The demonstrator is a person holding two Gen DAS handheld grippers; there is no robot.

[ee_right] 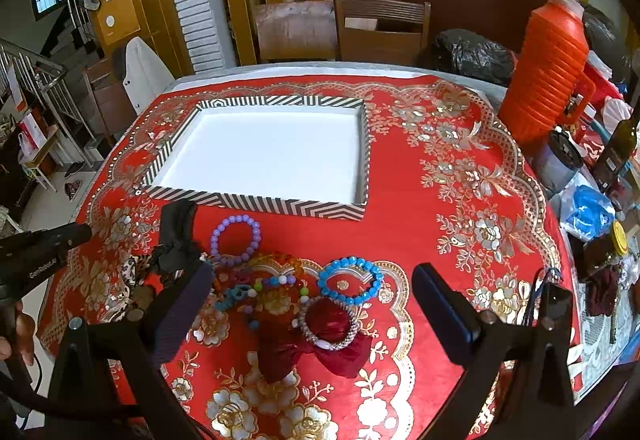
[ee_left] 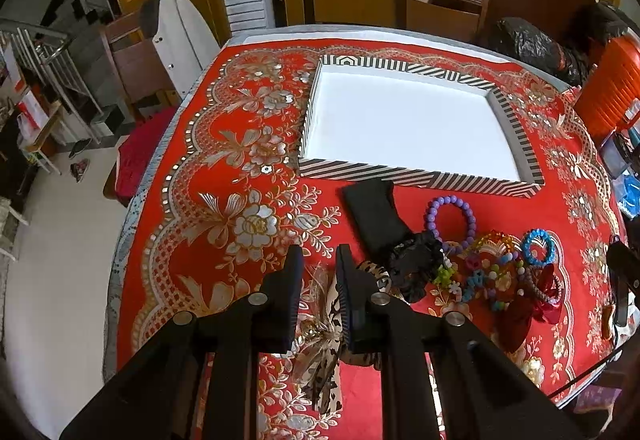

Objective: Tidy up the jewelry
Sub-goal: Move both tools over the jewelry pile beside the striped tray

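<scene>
While the striped tray (ee_right: 256, 200) sits empty, all the jewelry (ee_right: 280, 280) lies heaped on the tabletop (ee_right: 440, 200) before it; left hand-held gripper (ee_left: 318, 292) nips a leopard-print scrunchie (ee_left: 320, 324), right hand-held gripper (ee_right: 312, 304) gapes above, sorting barely begun.

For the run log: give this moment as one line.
left gripper: narrow gap over leopard-print bow | right gripper: open above dark red satin bow | black-and-white striped tray: holds nothing
</scene>
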